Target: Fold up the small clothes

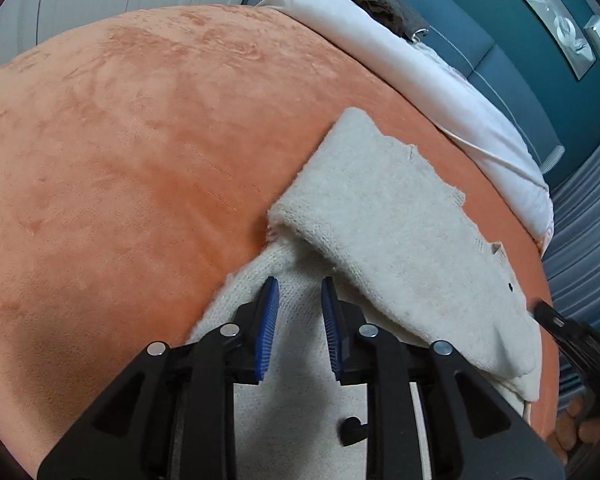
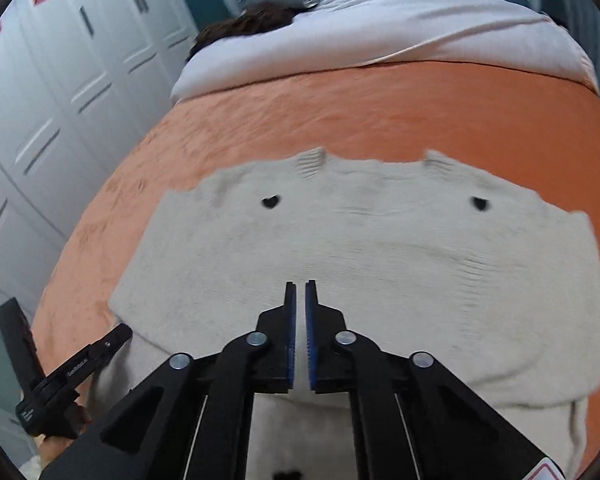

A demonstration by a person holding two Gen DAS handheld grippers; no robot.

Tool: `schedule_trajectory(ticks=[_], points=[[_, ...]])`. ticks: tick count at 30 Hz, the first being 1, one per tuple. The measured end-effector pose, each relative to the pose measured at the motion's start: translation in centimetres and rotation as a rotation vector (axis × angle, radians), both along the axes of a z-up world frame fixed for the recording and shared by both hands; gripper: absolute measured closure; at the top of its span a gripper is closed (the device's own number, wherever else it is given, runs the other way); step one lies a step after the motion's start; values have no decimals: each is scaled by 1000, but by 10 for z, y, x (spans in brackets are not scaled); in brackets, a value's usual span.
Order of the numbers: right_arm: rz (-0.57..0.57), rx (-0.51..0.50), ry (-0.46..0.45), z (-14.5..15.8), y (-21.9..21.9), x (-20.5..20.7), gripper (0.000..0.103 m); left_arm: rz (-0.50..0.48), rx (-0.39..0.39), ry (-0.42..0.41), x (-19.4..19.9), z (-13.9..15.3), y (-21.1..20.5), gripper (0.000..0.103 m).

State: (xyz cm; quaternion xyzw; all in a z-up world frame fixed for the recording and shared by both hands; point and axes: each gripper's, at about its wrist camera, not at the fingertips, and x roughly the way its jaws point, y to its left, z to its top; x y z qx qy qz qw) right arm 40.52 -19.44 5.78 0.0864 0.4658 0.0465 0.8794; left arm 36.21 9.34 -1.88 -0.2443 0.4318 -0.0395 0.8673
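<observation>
Sweater [image 2: 360, 264] w/ heart marks only in right view; left claw [image 1: 299, 286] agape, right claw [image 2: 300, 286] near-closed, both empty.

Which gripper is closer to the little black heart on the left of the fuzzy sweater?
The right gripper, I think. It hovers over the cream knitted sweater, just below the small black heart. The left gripper sits at the sweater's side edge, farther off.

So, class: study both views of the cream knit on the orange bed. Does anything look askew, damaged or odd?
Nothing looks damaged or spilled. The cream knit garment lies partly folded on the orange blanket, its folded edge slanting a little. The black hearts are part of the knit, not stains.
</observation>
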Motion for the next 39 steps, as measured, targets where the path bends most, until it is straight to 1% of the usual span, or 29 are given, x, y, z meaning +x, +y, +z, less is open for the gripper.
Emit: schedule_trajectory(ticks=[2,4,5,6,9,12,14,15,16,17,18,20,22,23,24,25,26,27,28,29,30,31,32,33,34,35,37,38,39], points=[[54,-30,47,-17,36,29,101,-13,30,-14,-1,-1,-3,82],[62,-32,95,-37,45,54,101,-26,54,-34,-3,-3,-6,82],[50,-50,123,-52,46,64,103,-32,61,-46,-4,-5,-7,81],[32,-79,128,-65,53,79,103,-34,59,-53,-5,-6,-7,80],[-2,-132,109,-76,53,98,103,-33,49,-72,-6,-9,-6,80],[-36,-134,111,-81,52,106,103,-37,57,-92,-9,-10,-8,76],[-54,-95,90,-72,48,96,103,-47,58,-98,-9,-10,-10,72],[-63,-40,69,-61,42,88,103,-50,58,-99,-9,-9,-11,70],[-69,31,41,-51,34,78,100,-56,55,-101,-9,-9,-11,69],[-77,88,6,-41,24,59,99,-63,47,-105,-10,-8,-11,66],[-91,109,-24,-30,11,35,99,-67,40,-107,-10,-7,-11,64],[-120,83,-66,-15,-14,-7,98,-72,37,-102,-12,-4,-10,64],[-167,-4,-68,-9,-48,-47,95,-72,54,-92,-16,6,-11,63],[-196,-34,-66,-8,-65,-62,87,-72,68,-103,-20,14,-13,58],[-240,-52,-57,-9,-87,-75,73,-75,80,-118,-21,22,-16,54],[-282,-49,-42,-11,-107,-83,63,-77,82,-131,-20,28,-18,51],[-325,-26,-28,-14,-124,-85,56,-79,73,-137,-16,35,-21,47],[-379,15,-20,-16,-143,-89,56,-75,50,-139,-12,40,-23,47],[-404,56,-16,-18,-155,-87,55,-74,9,-146,-7,46,-24,46],[-412,98,-7,-22,-163,-83,53,-69,-13,-151,-2,49,-26,45],[-409,132,23,-30,-168,-75,52,-57,-3,-142,5,49,-30,45],[-414,144,69,-43,-169,-65,52,-46,36,-110,12,46,-34,46],[-409,138,103,-53,-166,-57,66,-50,82,-54,23,37,-40,49],[-407,110,97,-53,-163,-53,87,-50,118,1,30,26,-43,60],[-401,100,54,-45,-158,-56,95,-44,151,56,37,15,-43,65],[-404,100,-1,-33,-155,-58,95,-46,160,72,40,8,-41,68],[-411,78,-95,-16,-156,-66,96,-69,183,51,38,3,-41,68],[-420,32,-109,-18,-157,-66,96,-84,208,34,35,2,-44,68],[-426,-17,-45,-38,-161,-59,96,-94,237,16,32,-1,-47,68]])
